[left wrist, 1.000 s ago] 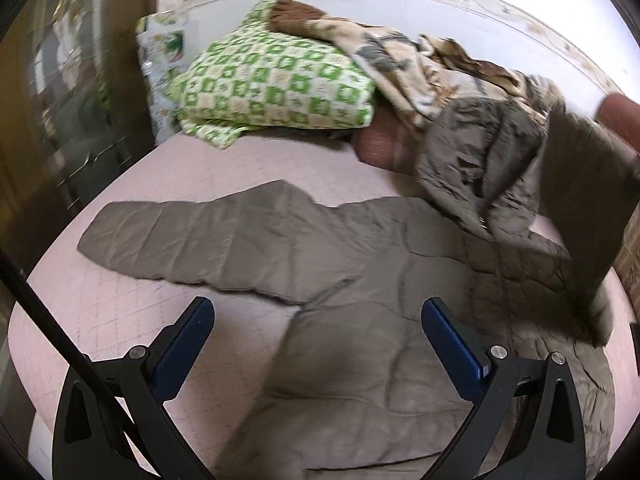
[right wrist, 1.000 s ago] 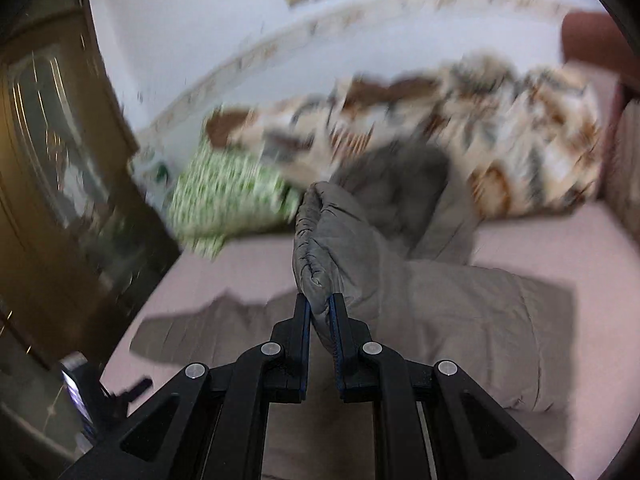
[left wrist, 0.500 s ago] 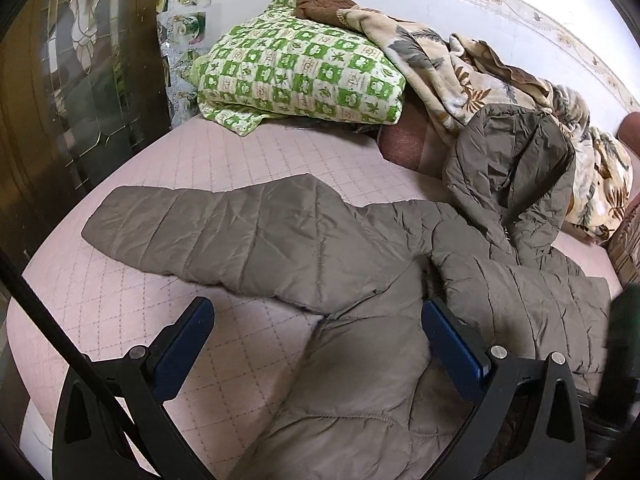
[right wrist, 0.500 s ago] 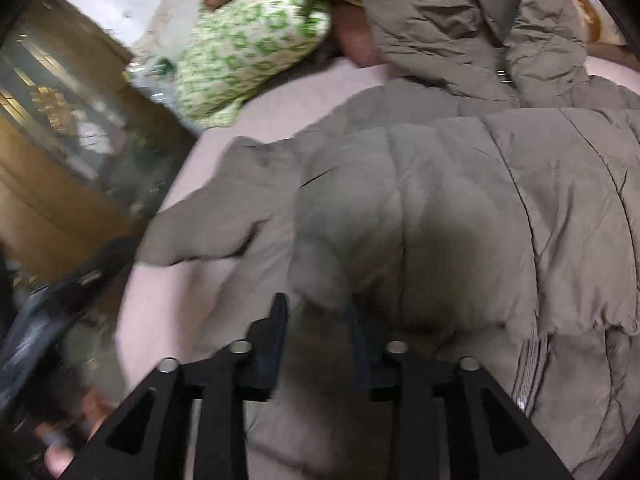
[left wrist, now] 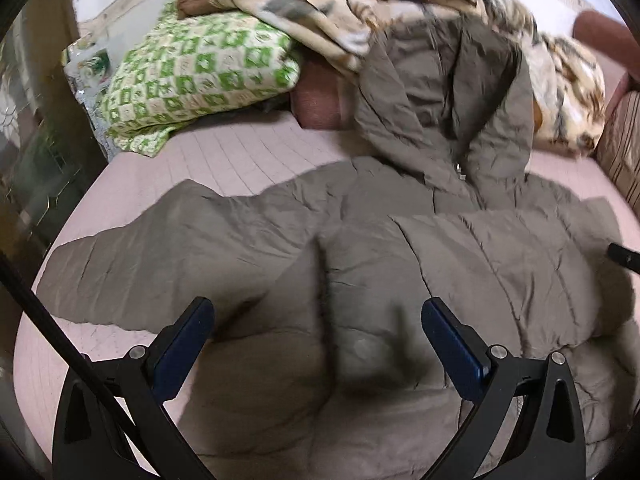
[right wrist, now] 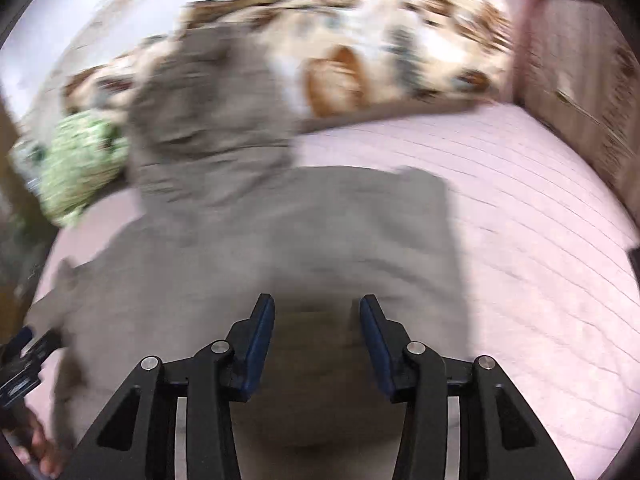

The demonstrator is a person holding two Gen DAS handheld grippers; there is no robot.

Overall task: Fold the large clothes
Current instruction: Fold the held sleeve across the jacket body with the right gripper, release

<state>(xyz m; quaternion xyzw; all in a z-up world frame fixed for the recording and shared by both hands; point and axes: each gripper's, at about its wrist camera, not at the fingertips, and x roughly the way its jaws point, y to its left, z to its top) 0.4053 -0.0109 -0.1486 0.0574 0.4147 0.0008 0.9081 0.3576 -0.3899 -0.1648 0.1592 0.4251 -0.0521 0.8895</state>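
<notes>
Grey padded jacket (left wrist: 460,264) spread across pink bed (left wrist: 224,156), hood toward headboard edge, one sleeve out toward left edge. Bulky, soft, slippery shell; best pinched at cuff or hem. Left gripper (left wrist: 318,332) wide open, empty. Right gripper (right wrist: 317,330) just opened, nothing between pads.

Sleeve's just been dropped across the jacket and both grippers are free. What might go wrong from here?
1. The right gripper, its jaws just opened with nothing between them, left the folded sleeve loose on the puffy jacket; it may spring back.
2. The hood lies bunched against the blanket; pulling could drag the blanket along.
3. The left gripper hangs open above thick padding, risking a multi-layer grab.
</notes>
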